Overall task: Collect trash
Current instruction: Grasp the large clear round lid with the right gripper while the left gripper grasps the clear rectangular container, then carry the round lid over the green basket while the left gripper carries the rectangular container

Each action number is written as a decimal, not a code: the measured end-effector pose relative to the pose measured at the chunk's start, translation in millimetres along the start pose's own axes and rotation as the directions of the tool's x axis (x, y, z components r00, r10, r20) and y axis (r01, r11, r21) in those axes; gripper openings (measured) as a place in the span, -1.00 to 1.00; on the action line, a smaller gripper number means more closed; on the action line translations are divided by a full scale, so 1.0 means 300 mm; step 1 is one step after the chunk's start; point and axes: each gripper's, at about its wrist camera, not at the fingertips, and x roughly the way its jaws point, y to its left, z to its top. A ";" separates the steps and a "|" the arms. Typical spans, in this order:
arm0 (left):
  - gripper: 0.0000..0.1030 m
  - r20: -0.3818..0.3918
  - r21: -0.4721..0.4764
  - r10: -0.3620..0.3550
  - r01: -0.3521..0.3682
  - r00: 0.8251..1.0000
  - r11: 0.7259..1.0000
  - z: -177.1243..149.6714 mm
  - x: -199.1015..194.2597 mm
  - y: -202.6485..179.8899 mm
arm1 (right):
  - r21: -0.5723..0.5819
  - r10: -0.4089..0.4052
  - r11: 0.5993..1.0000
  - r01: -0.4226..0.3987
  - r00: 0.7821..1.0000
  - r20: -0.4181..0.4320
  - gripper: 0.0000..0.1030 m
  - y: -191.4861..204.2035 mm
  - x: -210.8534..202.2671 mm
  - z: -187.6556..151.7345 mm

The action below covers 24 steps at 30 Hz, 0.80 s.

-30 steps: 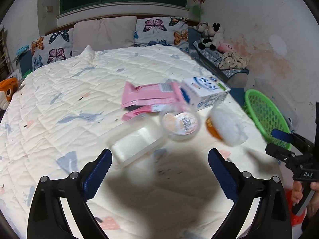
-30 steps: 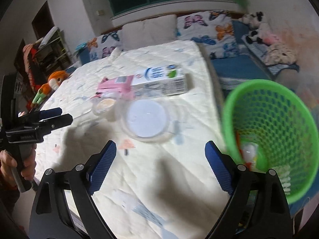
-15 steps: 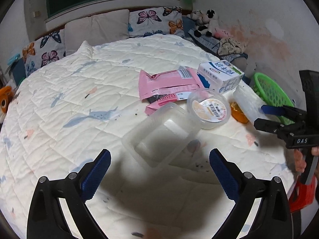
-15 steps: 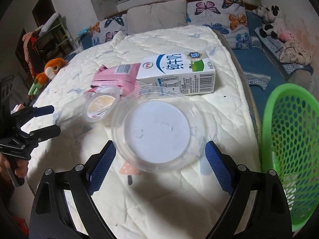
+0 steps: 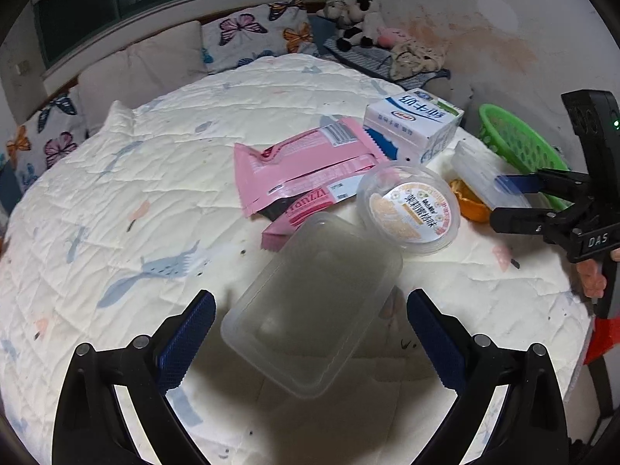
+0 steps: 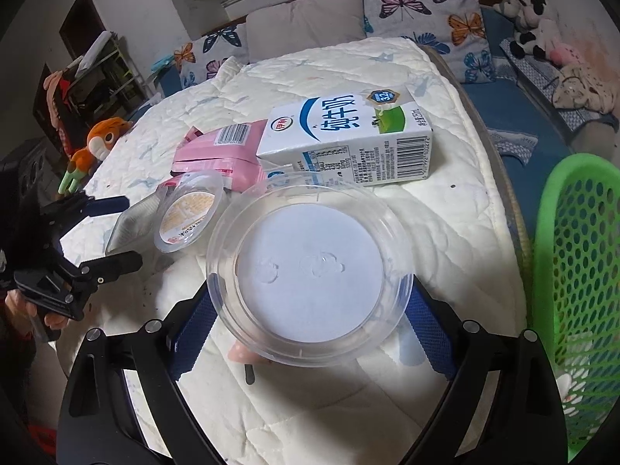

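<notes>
Trash lies on a quilted bed [image 5: 162, 178]. The left gripper [image 5: 310, 333], jaws spread, straddles a clear rectangular tub [image 5: 314, 302]; the right gripper [image 6: 310, 314], jaws spread, flanks a round clear lid [image 6: 310, 283]. Both plastics look light, thin, slippery and easily crushed, so rims seem the best hold. A green basket [image 6: 577, 271] stands right, past the bed's edge, with open room between.

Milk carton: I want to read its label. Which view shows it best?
The right wrist view: the milk carton lies broadside there, with its printed front, barcode and side text facing the camera. In the left wrist view the carton sits farther off, seen end-on and smaller, so little text is legible.
</notes>
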 end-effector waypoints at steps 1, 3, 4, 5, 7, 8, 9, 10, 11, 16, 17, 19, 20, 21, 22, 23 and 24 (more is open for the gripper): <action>0.86 -0.002 -0.001 -0.006 0.006 1.000 1.000 0.001 0.006 0.003 | -0.001 -0.001 1.000 0.001 1.000 0.001 0.74 0.000 -0.001 0.000; 0.86 -0.007 -0.007 -0.018 0.018 1.000 1.000 0.008 0.018 0.012 | -0.004 -0.002 1.000 0.002 1.000 0.005 0.74 -0.001 -0.006 -0.001; 0.86 -0.008 -0.008 -0.029 0.029 1.000 1.000 0.009 0.022 0.014 | -0.004 -0.001 1.000 0.001 1.000 0.005 0.74 0.002 -0.005 0.000; 0.86 -0.006 -0.009 -0.037 0.037 0.999 0.999 0.009 0.025 0.015 | -0.003 -0.001 1.000 0.001 1.000 0.006 0.73 0.001 -0.007 -0.002; 0.86 -0.004 -0.011 -0.051 0.051 0.999 0.999 0.005 0.031 0.017 | -0.009 -0.002 1.000 0.002 1.000 0.011 0.73 0.003 -0.013 -0.007; 0.85 -0.004 -0.013 -0.054 0.054 0.999 0.998 0.001 0.034 0.017 | -0.014 -0.006 1.000 0.006 1.000 0.013 0.73 0.006 -0.015 -0.009; 0.83 -0.002 -0.012 -0.053 0.053 0.999 0.999 -0.001 0.036 0.014 | -0.018 -0.009 1.000 0.009 1.000 0.014 0.73 0.008 -0.017 -0.012; 0.81 -0.001 -0.010 -0.054 0.054 0.999 0.999 -0.005 0.038 0.012 | -0.023 -0.012 1.000 0.013 1.000 0.017 0.73 0.009 -0.021 -0.015; 0.71 -0.002 -0.009 -0.055 0.055 0.998 0.998 -0.008 0.039 0.010 | -0.026 -0.015 1.000 0.016 1.000 0.019 0.73 0.012 -0.023 -0.016; 0.41 -0.010 -0.036 -0.039 0.039 0.999 0.999 -0.023 0.042 0.018 | -0.030 -0.016 0.999 0.017 0.999 0.031 0.73 0.021 -0.041 -0.026; 0.41 -0.005 -0.051 -0.048 0.047 0.999 0.998 -0.027 0.036 0.023 | -0.032 -0.017 0.999 0.018 0.999 0.034 0.73 0.023 -0.046 -0.028; 0.40 0.007 -0.064 -0.050 0.050 0.999 0.997 -0.033 0.025 0.029 | -0.036 -0.021 0.999 0.022 0.999 0.038 0.73 0.028 -0.057 -0.033; 0.40 0.011 -0.064 -0.045 0.045 0.999 0.997 -0.036 0.018 0.027 | -0.038 -0.022 0.999 0.024 0.999 0.042 0.73 0.030 -0.064 -0.034; 0.40 0.017 -0.064 -0.039 0.041 0.999 0.997 -0.040 0.009 0.025 | -0.038 -0.024 0.999 0.026 0.999 0.045 0.73 0.031 -0.069 -0.035; 0.39 0.023 -0.068 -0.039 0.040 0.999 0.997 -0.044 -0.002 0.023 | -0.036 -0.026 0.999 0.028 0.998 0.050 0.73 0.031 -0.079 -0.037; 0.39 0.028 -0.071 -0.039 0.041 0.999 0.997 -0.048 -0.013 0.022 | -0.034 -0.025 0.999 0.026 0.998 0.053 0.73 0.033 -0.083 -0.038; 0.39 0.032 -0.072 -0.037 0.039 0.999 0.997 -0.051 -0.023 0.019 | -0.031 -0.021 0.999 0.023 0.998 0.057 0.73 0.033 -0.090 -0.042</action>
